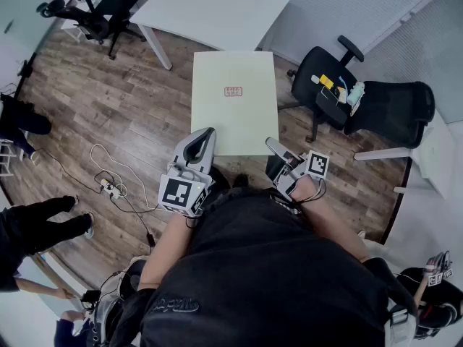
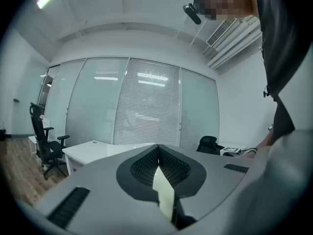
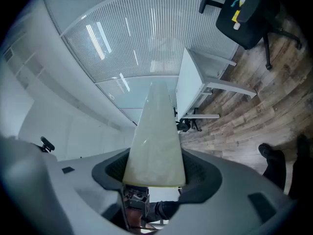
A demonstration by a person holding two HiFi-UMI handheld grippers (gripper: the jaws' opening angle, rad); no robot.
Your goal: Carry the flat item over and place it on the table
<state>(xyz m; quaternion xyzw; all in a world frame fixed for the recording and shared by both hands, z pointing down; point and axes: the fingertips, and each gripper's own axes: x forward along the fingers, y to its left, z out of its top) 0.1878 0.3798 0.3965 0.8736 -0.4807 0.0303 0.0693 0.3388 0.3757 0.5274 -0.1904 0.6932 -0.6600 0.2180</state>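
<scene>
The flat item is a pale cream board [image 1: 233, 100] with a small red label, held level in the air above the wooden floor. My left gripper [image 1: 206, 136] is shut on its near left edge. In the left gripper view the board [image 2: 164, 192] shows as a thin sliver pinched between the jaws of the left gripper [image 2: 157, 166]. My right gripper [image 1: 274, 147] holds the near right corner. In the right gripper view the board [image 3: 154, 136] fills the whole gap of the right gripper [image 3: 154, 174], whose jaws stand wide. A white table [image 1: 217, 9] stands just beyond the board.
A black office chair [image 1: 340, 85] with small items on its seat stands to the right of the board. Another black chair [image 1: 101, 9] is at the far left. Cables and a power strip [image 1: 108, 186] lie on the floor. A person's legs [image 1: 36, 223] stand at the left.
</scene>
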